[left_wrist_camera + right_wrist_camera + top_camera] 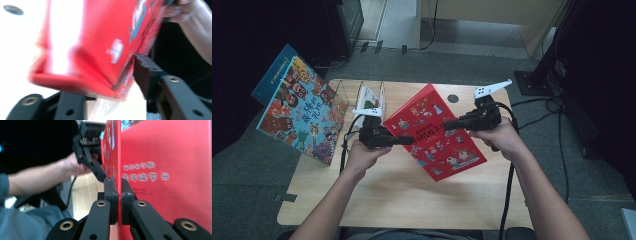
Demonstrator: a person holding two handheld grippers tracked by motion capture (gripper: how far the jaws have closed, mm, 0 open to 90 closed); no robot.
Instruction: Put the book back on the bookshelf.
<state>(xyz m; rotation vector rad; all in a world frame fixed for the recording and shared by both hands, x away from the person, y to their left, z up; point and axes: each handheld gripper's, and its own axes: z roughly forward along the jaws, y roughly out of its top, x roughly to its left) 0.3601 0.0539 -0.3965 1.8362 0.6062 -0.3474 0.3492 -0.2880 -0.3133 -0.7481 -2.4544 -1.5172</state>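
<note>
Red book (434, 131): held off the wooden table (402, 200) between both grippers, at the centre of the high view, tilted so its cover faces up and toward the person.
Right gripper (447, 124): reaches in from 3 o'clock; in the right gripper view its jaws are pressed together on the book's thin edge (119, 170), clamping it.
Left gripper (409, 140): comes in from 9 o'clock; in the left gripper view the book (100, 50) sits between its jaws, one pad against the cover, but blur hides the other side, so I cannot tell whether it grips or merely steadies.
Why two holds: judged, a grip on opposite edges keeps the wide, floppy book from sagging or swinging while it is carried.
Clear rack (357, 97): a transparent divided stand at 11 o'clock of the book, near the table's far left corner.
Rack contents: one slot holds a thin white booklet (371, 98) standing upright; the slot to its left looks empty.
Blue picture book (302, 112): leans at 9 o'clock, against the rack's left end, overhanging the table edge.
Likely aim: standing the red book in the rack.
</note>
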